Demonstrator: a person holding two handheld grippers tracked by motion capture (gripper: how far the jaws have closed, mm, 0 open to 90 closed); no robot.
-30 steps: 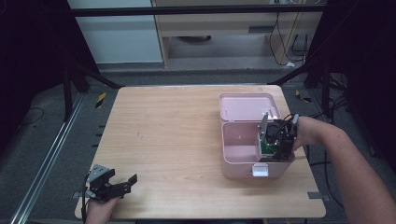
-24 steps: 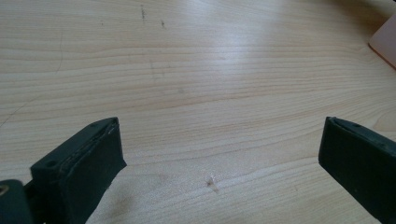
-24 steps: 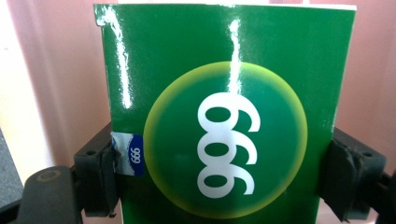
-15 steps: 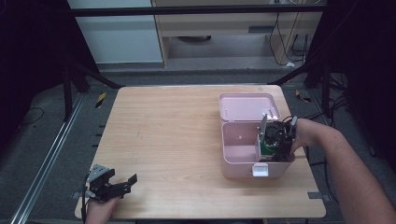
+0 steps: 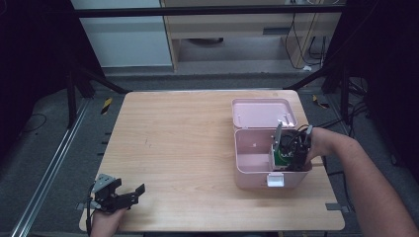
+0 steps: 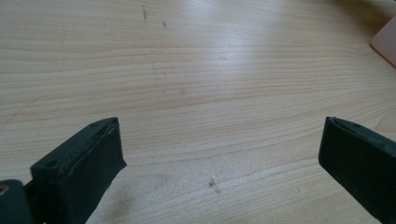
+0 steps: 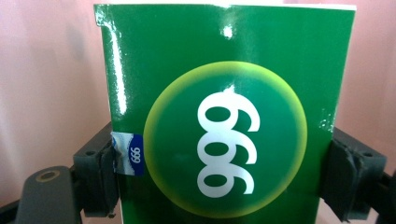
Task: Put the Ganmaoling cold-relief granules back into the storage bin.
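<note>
Green box (image 7: 224, 116) printed with a pale-edged circle and the white figures "999" sits clamped between the two black jaws of the right gripper (image 7: 219, 177), one pad pressed to each side of it; a small blue-and-white sticker wraps the box's edge by one pad. Pink surfaces lie close behind the box on both sides. In the high view the right gripper (image 5: 290, 155) reaches down inside the open pink case (image 5: 252, 158), at its right end, with a bit of green showing among the gripper parts. The case stands on the right part of the wooden table (image 5: 188, 138), its lid (image 5: 264, 113) folded back flat on the far side and a white latch (image 5: 275, 179) on its near wall.

At the near left corner of the table the left gripper (image 5: 129, 193) rests low, well apart from the case. Its jaws stand wide apart over bare wood grain, holding nothing, as the left gripper view (image 6: 219, 154) shows.
</note>
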